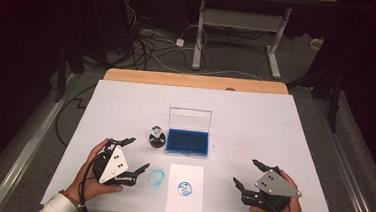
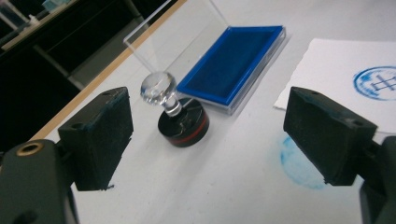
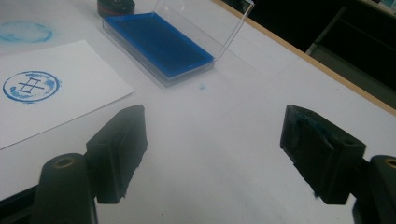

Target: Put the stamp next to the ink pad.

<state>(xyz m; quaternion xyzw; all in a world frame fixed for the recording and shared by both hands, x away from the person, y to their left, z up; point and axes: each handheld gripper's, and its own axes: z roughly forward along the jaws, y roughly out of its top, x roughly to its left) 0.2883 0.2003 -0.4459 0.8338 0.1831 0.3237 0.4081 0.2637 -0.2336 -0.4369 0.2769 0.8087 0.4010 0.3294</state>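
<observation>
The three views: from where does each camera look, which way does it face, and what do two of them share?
High view: fixed above the person's side, facing forward and down on the white table; both hands, left gripper and right gripper show.
Left gripper view: rides the left gripper, facing the round stamp between its open jaws.
Right gripper view: rides the right gripper, facing bare table between its open jaws, the paper to the left.
Shared: both gripper views show the blue ink pad and the stamped paper.
</observation>
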